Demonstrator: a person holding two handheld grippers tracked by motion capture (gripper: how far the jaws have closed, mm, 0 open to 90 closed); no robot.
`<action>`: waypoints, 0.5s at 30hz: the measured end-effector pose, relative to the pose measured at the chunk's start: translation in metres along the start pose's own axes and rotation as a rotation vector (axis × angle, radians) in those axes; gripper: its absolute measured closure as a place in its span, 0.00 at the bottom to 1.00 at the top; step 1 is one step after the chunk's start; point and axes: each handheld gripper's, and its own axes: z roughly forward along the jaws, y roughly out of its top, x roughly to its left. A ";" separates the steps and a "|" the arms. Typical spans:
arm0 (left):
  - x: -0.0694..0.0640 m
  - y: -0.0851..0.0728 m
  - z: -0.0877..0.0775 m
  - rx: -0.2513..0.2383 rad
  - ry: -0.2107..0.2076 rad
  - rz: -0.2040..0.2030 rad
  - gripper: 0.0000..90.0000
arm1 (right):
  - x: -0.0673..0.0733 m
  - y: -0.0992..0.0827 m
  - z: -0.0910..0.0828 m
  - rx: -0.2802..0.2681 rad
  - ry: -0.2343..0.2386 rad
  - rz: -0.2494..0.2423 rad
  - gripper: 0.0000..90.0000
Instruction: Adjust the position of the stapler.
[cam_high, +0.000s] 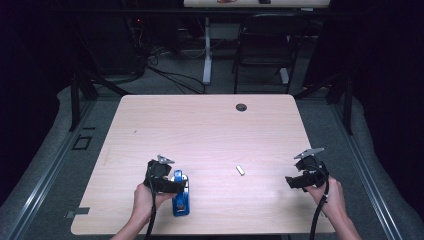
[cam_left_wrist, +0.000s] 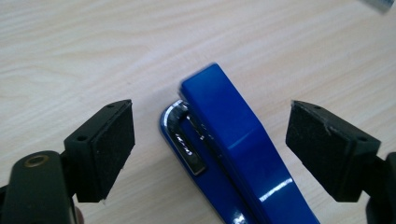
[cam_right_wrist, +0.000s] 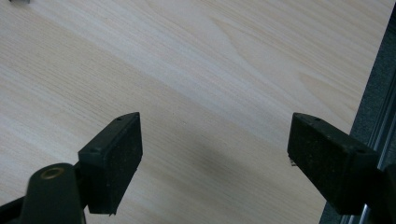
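A blue stapler (cam_high: 181, 198) lies on the wooden table (cam_high: 200, 130) near its front left. My left gripper (cam_high: 176, 186) hovers just over it, held by a hand coming in from the bottom. In the left gripper view the stapler (cam_left_wrist: 233, 158) lies between the wide-apart jaws of the left gripper (cam_left_wrist: 210, 154), and neither pad touches it. A small strip of staples (cam_high: 240, 170) rests near the table's middle front. My right gripper (cam_high: 292, 182) is at the front right, open, and in the right gripper view the right gripper (cam_right_wrist: 215, 158) has bare wood between its jaws.
A round cable hole (cam_high: 241, 107) sits near the table's far edge. Beyond the table stand a black chair (cam_high: 262, 45) and a white desk leg (cam_high: 207, 50) among floor cables. The table's right edge (cam_right_wrist: 369, 93) runs close beside my right gripper.
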 end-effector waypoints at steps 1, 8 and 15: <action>-0.007 -0.002 0.005 0.027 0.031 0.050 0.26 | 0.000 0.000 -0.001 0.001 -0.001 -0.004 0.20; -0.017 -0.004 0.008 0.039 0.051 0.108 0.41 | 0.001 0.000 -0.001 -0.008 0.008 0.000 0.20; -0.016 -0.005 0.011 0.041 0.028 0.107 0.42 | 0.001 0.000 -0.001 -0.006 0.008 -0.002 0.20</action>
